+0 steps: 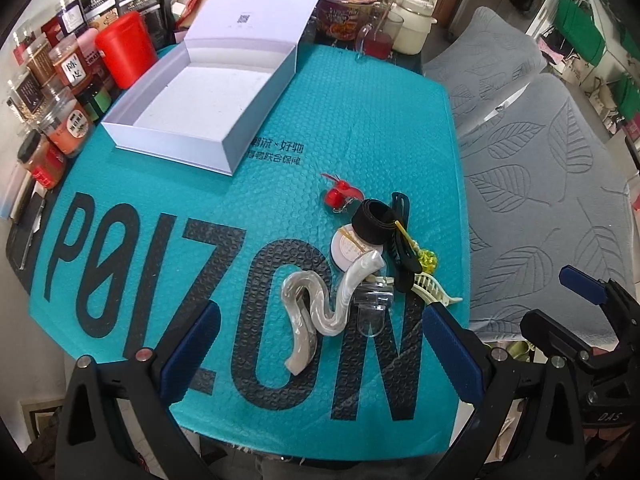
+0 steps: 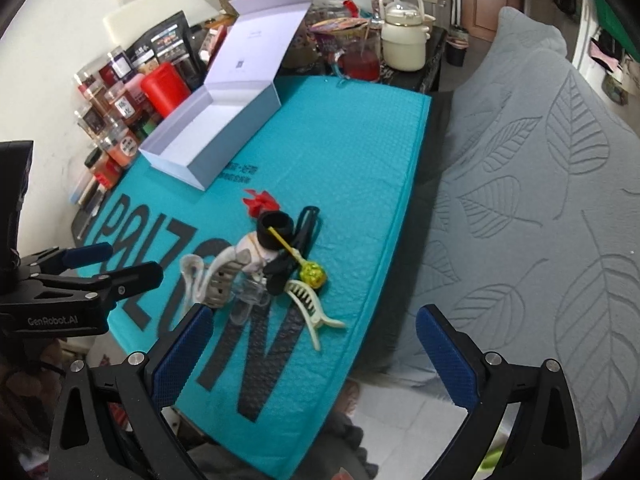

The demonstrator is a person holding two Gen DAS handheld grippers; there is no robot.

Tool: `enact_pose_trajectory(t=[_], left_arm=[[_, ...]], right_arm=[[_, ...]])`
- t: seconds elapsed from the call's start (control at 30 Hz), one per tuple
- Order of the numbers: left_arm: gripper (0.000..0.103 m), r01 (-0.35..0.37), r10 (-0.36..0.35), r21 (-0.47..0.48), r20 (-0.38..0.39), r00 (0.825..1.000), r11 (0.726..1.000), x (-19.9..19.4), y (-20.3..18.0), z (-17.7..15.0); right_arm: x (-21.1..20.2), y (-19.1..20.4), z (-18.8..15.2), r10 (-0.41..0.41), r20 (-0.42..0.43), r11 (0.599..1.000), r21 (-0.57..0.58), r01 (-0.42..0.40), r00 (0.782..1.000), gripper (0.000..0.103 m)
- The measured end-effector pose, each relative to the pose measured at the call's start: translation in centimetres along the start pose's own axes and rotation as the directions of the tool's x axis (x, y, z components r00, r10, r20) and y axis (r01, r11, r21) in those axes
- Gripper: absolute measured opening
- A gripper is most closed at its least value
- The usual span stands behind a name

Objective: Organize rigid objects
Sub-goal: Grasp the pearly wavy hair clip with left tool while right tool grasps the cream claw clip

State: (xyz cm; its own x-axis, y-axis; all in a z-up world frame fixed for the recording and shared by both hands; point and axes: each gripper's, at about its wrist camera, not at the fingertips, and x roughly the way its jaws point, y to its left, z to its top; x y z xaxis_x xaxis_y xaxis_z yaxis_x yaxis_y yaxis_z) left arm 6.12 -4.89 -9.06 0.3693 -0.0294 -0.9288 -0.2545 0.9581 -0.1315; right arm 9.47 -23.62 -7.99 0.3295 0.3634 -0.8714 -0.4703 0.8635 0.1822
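A pile of hair accessories lies on the teal mat (image 1: pixel 352 120): a pearly wavy clip (image 1: pixel 320 304), a clear clip (image 1: pixel 372 304), a cream claw clip (image 1: pixel 430 286), black clips (image 1: pixel 402 236), a black band (image 1: pixel 370 220), a round compact (image 1: pixel 348 250), a yellow-green ornament pin (image 1: pixel 426 258) and a red bow clip (image 1: pixel 340 194). An open white box (image 1: pixel 200 96) stands empty at the far left. My left gripper (image 1: pixel 316 354) is open just short of the wavy clip. My right gripper (image 2: pixel 312 354) is open, near the cream claw clip (image 2: pixel 310 308). The box (image 2: pixel 208 132) shows there too.
Spice jars and a red canister (image 1: pixel 126 48) line the mat's left edge. A cream pot (image 1: pixel 414 12), a glass mug (image 1: pixel 376 38) and a noodle bowl (image 1: pixel 344 12) stand at the far end. A grey quilted sofa (image 1: pixel 540 184) runs along the right.
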Motion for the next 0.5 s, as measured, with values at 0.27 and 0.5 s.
enact_pose_trajectory(t=[0.27, 0.5], left_arm=[[0.103, -0.005, 0.006, 0.019, -0.017, 1.0, 1.0, 4.2, 0.1, -0.1], [0.102, 0.005, -0.006, -0.014, -0.033, 0.999, 1.0, 6.8, 0.8, -0.7]], right_arm=[[3.7, -1.0, 0.1, -0.005, -0.029, 0.999, -0.047, 0.004, 1.0, 0.103], [6.8, -1.1, -0.1, 0.014, -0.058, 0.995, -0.097, -0.019, 0.998, 0.097]])
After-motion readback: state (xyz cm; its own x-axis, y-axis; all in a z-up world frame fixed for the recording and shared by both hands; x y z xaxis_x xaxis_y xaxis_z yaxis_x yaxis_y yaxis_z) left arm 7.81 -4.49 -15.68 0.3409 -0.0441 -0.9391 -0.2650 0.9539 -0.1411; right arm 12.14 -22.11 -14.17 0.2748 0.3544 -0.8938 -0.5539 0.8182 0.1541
